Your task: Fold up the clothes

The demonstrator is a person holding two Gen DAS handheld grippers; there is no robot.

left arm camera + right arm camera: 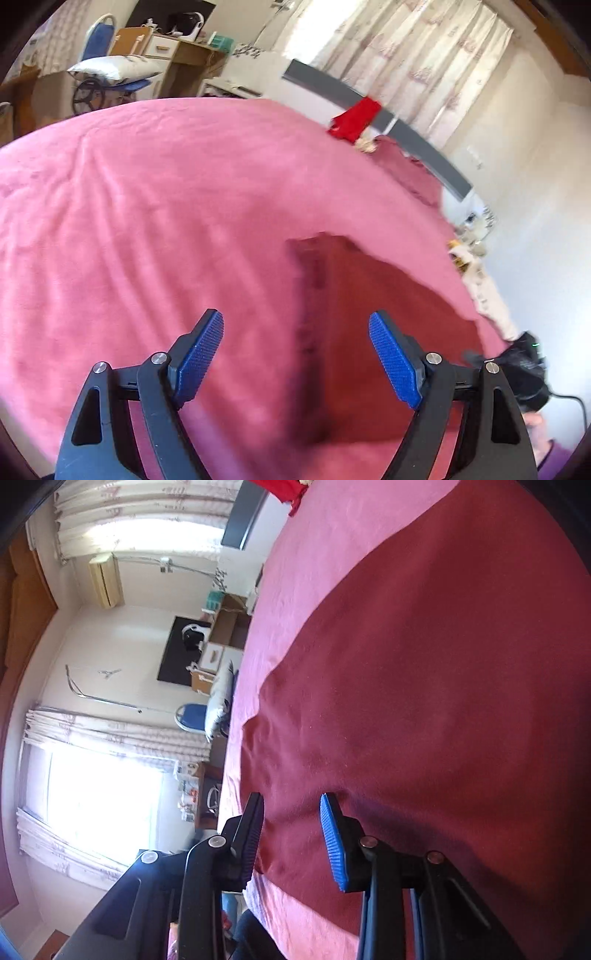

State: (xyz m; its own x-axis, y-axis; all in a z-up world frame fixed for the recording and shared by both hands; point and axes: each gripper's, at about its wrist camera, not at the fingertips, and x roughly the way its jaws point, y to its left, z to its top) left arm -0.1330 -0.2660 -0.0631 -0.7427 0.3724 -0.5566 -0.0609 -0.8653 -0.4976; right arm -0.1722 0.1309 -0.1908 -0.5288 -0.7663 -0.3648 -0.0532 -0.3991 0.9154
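1. Right now we hold both claws released over a dark maroon cloth garment (424, 701) spread flat on a pink fleecy bedspread (147, 221).
2. Our left gripper (295, 358) stands wide apart with nothing between its blue ribbed pads (201, 354); the garment lies ahead from 12 to 2 o'clock, its left edge running just between the fingers, not touched.
3. Our right gripper (291, 838) is partly apart; the garment's near edge passes between its fingers, but the pads do not press it, so we judge it let go.
4. What could go wrong: closing on this thin edge may pinch the bedspread too, since both are soft and close in colour.
5. Also, lifting with one claw alone would likely drag the cloth and wrinkle the flat layer.
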